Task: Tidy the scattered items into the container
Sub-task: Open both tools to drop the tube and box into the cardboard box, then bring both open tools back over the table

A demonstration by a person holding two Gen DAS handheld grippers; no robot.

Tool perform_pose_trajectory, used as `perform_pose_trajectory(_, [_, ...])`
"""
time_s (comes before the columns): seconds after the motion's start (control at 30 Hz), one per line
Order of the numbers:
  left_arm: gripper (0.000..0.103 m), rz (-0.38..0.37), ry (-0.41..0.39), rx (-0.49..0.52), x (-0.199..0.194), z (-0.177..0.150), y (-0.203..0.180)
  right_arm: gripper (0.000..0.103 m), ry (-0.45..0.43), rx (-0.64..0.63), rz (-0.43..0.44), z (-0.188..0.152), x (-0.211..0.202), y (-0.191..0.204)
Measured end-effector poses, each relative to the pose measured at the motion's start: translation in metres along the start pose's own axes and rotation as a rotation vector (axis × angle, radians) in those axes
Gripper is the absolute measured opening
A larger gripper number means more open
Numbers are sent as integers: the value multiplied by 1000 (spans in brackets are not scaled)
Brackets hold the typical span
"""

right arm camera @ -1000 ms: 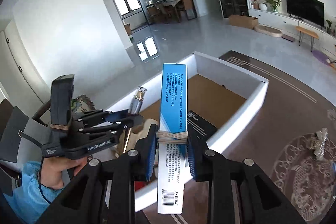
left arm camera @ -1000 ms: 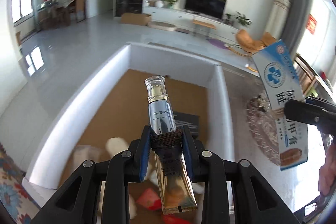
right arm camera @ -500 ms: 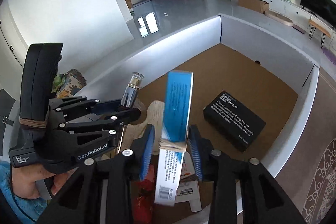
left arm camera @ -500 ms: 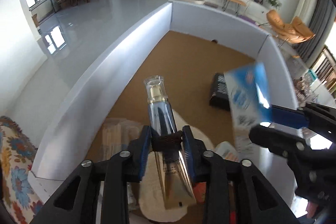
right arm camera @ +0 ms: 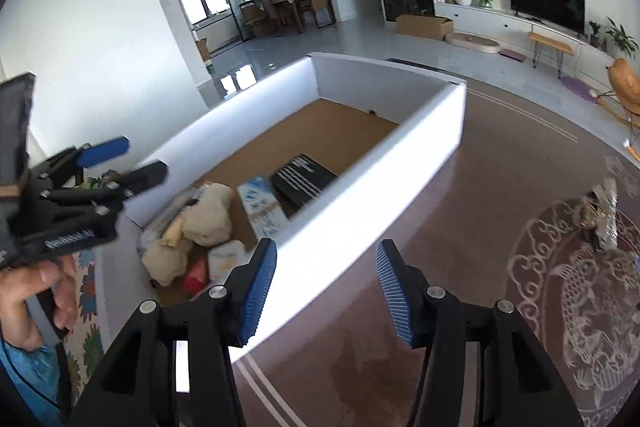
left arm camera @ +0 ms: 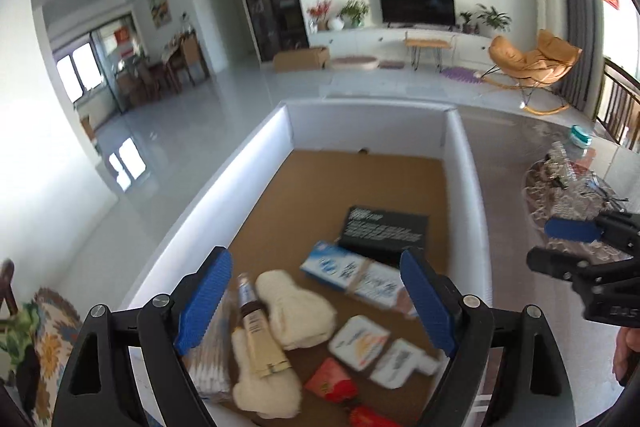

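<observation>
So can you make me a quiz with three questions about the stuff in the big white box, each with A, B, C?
1. Where does the blue-and-white carton lie?
A. on the rug
B. inside the white box, against the black box
C. in the right tool

2. What colour is the floor of the white box?
A. brown
B. green
C. pink

3. How is the left tool now?
A. shut on the tube
B. shut and empty
C. open and empty

Answers: 1 B, it rests on the box floor touching the black box. 2 A, bare brown card shows. 3 C, its jaws have just been opening and the gold tube lies below on the fluffy cream things.
</observation>
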State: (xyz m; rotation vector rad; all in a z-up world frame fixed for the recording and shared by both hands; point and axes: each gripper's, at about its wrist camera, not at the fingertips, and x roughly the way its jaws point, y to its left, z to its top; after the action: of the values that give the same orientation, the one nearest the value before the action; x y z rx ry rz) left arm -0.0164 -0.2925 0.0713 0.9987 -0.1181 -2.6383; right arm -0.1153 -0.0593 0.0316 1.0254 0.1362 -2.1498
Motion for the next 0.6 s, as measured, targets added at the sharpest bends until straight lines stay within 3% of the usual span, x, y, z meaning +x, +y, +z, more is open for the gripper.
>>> perform_pose_trajectory(0.1, [93, -15, -47, 53, -17, 10, -32, 53, 11, 47, -63, -26, -15, -41])
perform_pose_trajectory(0.3, [94, -64, -79, 122, -41, 19, -85, 53, 28, 108, -188, -78, -48, -116])
perform_pose_trajectory(0.6, [95, -167, -34, 167, -37, 8, -164, 53, 67, 151, -366, -159, -96, -203])
